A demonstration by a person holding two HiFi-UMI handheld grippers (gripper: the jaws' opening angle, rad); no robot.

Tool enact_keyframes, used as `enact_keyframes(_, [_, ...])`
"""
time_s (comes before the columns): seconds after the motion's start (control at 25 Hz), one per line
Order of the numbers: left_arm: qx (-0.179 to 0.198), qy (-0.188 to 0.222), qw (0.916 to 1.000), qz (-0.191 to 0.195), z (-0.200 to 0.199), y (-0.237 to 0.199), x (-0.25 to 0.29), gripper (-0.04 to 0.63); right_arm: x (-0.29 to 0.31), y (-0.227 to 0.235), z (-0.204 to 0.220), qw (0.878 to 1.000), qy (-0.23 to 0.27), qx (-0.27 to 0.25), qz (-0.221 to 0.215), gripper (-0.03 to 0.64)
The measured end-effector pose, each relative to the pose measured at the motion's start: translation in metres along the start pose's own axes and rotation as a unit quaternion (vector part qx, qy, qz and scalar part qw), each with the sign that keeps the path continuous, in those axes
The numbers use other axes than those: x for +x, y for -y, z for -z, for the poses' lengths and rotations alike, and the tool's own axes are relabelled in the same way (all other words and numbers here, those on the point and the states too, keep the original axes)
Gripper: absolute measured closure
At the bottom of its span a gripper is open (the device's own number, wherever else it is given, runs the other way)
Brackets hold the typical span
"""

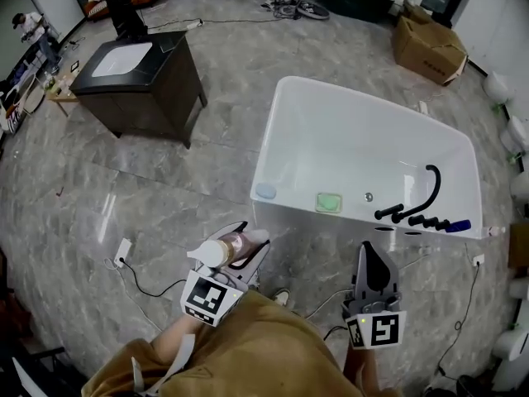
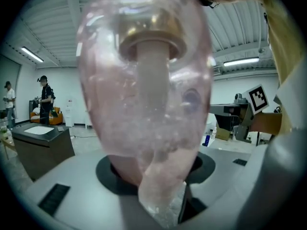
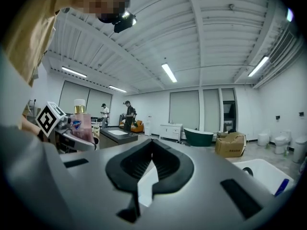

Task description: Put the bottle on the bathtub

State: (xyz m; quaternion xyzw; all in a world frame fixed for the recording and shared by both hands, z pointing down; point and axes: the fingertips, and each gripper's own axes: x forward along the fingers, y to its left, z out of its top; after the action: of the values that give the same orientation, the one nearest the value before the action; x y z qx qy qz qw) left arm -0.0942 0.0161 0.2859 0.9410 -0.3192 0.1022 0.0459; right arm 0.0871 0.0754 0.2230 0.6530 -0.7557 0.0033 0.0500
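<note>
I hold the bottle above the floor, on the near side of the bathtub.

At far left stands a dark cabinet (image 1: 157, 89) with a white basin on top. My left gripper (image 1: 242, 244) has its jaws pressed on the pink, clear bottle (image 2: 144, 80), which lies tilted with its white cap toward me. To the right of it, my right gripper (image 1: 372, 259) has its jaws together with nothing between them. The white bathtub (image 1: 273, 139) is beyond both, with a black faucet (image 1: 417, 207) at its right end.
</note>
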Motion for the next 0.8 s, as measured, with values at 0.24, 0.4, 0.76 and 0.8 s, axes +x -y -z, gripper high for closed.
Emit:
enact_keyframes(0.24, [-0.008,-0.015,0.9997,0.016,0.003,-0.018,0.027,0.368,0.022,0.003,0.015,1.000,-0.021,-0.002,0.016,0.611])
enact_keyframes(0.4, [0.013,-0.014,0.9995,0.027,0.006,-0.026,0.042,0.368,0.030,0.002,0.020,0.999,-0.032,-0.001,0.019,0.611])
enact_keyframes(0.76, [0.011,-0.033,0.9983,0.046,0.035,-0.040,0.088,0.368,0.047,0.001,0.041,0.998,-0.054,-0.013,0.016,0.611])
enact_keyframes(0.8, [0.012,-0.035,0.9981,0.050,0.040,-0.040,0.092,0.368,0.048,0.002,0.046,0.998,-0.058,-0.013,0.018,0.611])
